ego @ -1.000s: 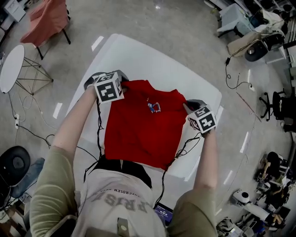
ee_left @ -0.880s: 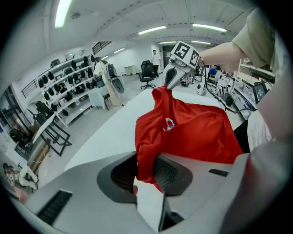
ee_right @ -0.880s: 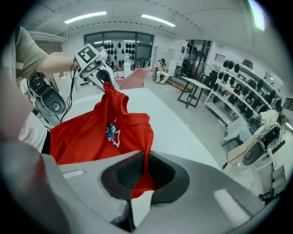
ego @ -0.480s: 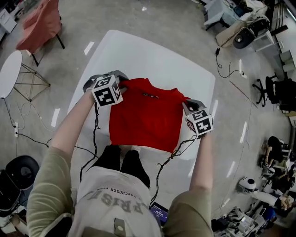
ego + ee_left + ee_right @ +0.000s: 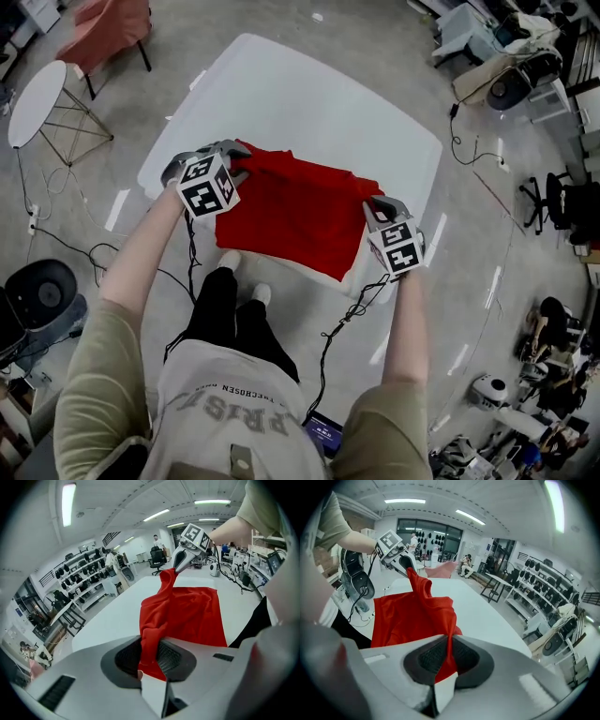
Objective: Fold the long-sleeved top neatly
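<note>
The left tool (image 5: 149, 657) pinches a thick bunch of the red top (image 5: 298, 214). The right tool (image 5: 450, 659) pinches a thinner fold, which I judge likelier to slip under tension and skew the fold. The top drapes at the near edge of the desk (image 5: 309, 94), long axis tool to tool, free edge toward the person.

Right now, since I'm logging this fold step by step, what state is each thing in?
red long-sleeved top, pinched at two points on its far edge and lifted there, the rest lying on the white table
left gripper, shut on the top's fabric
right gripper, shut on the top's fabric
white table, bearing the top's lower part
</note>
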The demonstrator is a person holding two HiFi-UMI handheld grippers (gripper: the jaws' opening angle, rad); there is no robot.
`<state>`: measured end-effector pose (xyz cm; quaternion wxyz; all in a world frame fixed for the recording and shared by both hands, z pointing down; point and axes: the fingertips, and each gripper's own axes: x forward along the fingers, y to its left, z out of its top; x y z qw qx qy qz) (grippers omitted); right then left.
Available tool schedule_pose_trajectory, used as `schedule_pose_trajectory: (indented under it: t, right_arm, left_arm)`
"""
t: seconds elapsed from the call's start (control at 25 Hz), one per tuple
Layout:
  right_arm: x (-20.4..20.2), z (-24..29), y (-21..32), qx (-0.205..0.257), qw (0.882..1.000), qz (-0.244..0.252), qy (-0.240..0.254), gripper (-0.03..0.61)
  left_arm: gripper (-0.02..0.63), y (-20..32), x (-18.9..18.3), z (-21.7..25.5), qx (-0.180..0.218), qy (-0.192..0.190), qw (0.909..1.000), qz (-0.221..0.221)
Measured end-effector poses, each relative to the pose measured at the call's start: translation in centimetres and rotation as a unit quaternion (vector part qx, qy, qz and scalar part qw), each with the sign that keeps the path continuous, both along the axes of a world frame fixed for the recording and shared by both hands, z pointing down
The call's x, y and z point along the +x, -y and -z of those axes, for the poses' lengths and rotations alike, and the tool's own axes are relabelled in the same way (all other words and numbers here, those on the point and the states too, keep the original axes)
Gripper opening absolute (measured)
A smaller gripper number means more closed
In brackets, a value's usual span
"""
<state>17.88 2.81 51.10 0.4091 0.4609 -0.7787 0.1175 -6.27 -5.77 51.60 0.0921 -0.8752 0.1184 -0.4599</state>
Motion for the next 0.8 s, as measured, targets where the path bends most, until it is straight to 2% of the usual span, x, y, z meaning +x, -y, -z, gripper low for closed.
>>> schedule_pose_trajectory:
  t: [0.24, 0.48, 0.64, 0.8]
  right_arm:
    - [-2.1, -0.2, -3.3, 0.018, 0.999, 0.03, 0.007, 0.029]
    - [-3.7, -1.4, -7.0, 0.012, 0.998, 0.059, 0.011, 0.029]
    - [-4.9, -2.3, -8.7, -0.003, 0.997, 0.077, 0.021, 0.029]
    - [-5.7, -4.6, -10.3, -0.037, 0.995, 0.092, 0.019, 0.031]
  left_arm:
    - [0.074, -3.9, -2.1, -0.9, -0.002, -0.003, 0.9998, 0.022]
    - [0.073, -6.7, -3.2, -1.7, -0.008, 0.008, 0.9994, 0.032]
    - [0.072, -8.1, -4.2, -2.5, -0.024, 0.015, 0.9991, 0.031]
    - [0.072, -9.8, -5.2, -5.0, -0.05, 0.037, 0.9975, 0.033]
